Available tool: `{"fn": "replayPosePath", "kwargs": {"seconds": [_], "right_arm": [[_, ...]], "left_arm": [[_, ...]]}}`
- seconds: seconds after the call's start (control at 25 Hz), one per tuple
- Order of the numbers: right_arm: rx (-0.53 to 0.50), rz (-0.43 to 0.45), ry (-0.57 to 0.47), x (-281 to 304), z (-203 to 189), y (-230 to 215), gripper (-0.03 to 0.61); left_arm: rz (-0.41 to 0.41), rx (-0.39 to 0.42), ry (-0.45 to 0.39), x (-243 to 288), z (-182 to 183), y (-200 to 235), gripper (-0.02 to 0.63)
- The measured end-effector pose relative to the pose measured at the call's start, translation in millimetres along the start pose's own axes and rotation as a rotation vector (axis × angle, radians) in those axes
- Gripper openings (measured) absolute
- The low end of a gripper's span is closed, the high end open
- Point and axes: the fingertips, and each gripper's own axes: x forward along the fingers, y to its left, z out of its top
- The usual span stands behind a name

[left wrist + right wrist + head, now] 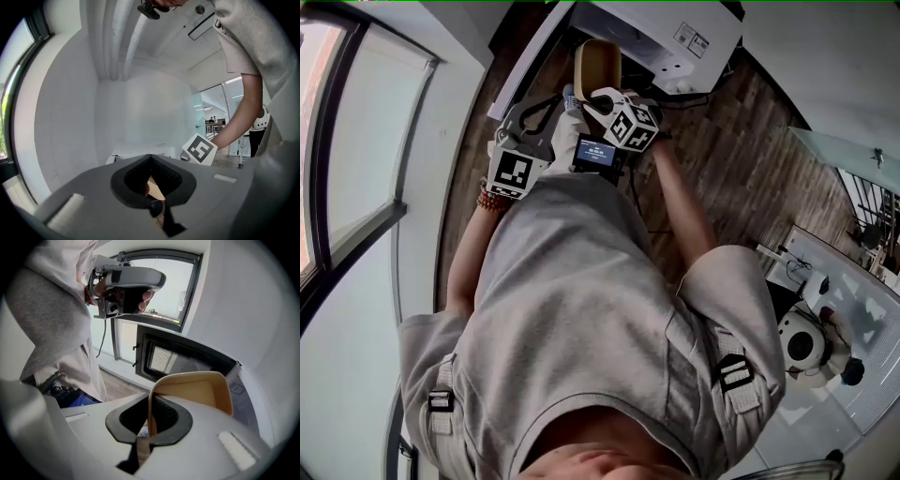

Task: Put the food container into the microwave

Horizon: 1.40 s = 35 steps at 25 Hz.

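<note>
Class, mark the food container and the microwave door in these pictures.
food container (197, 394): right gripper view, on its inner wall.
microwave door (174, 363): right gripper view, on its mesh window.

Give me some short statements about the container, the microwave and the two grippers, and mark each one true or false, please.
1. The right gripper is shut on the wall of the food container. True.
2. The microwave door is closed. False: it stands open.
3. The food container is inside the microwave. False: it is held outside it.
4. The left gripper also grips the food container. False: it is apart from it.
5. The floor is of wooden planks. True.
</note>
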Motion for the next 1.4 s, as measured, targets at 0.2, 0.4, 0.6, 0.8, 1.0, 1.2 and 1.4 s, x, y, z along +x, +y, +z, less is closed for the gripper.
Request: {"fn": "replayPosePath", "kwargs": {"seconds": [0.2,0.4,0.6,0.8,1.0,1.2,1.4], "right_arm": [[0.013,0.023,0.013,4,-5,7,0.025],[0.024,0.038,0.022,6,-8,10,0.025],[0.04,0.059,0.027,9,-11,10,0.025],[0.048,0.086,0.038,15,-17,7,0.025],[0.063,0.104,0.047,24,-24,-6,0.025],[0.093,0.093,0.051,30,-25,-26,0.025],[0.105,0.079,0.059,35,-28,-48,0.025]], "left_arm": [[-0.009,-0.003,0.012,0,-2,-4,-0.002],[-0.024,-0.005,0.011,3,-1,-7,-0.002],[-0.038,-0.014,0.024,11,-3,-10,-0.002],[-0.046,-0.024,0.03,21,-3,-10,-0.002],[-0.037,-0.024,0.049,35,-6,-2,-0.002],[-0.027,-0.043,0.059,49,-3,9,-0.002],[-0.046,-0.043,0.077,70,-6,17,-0.002]]}}
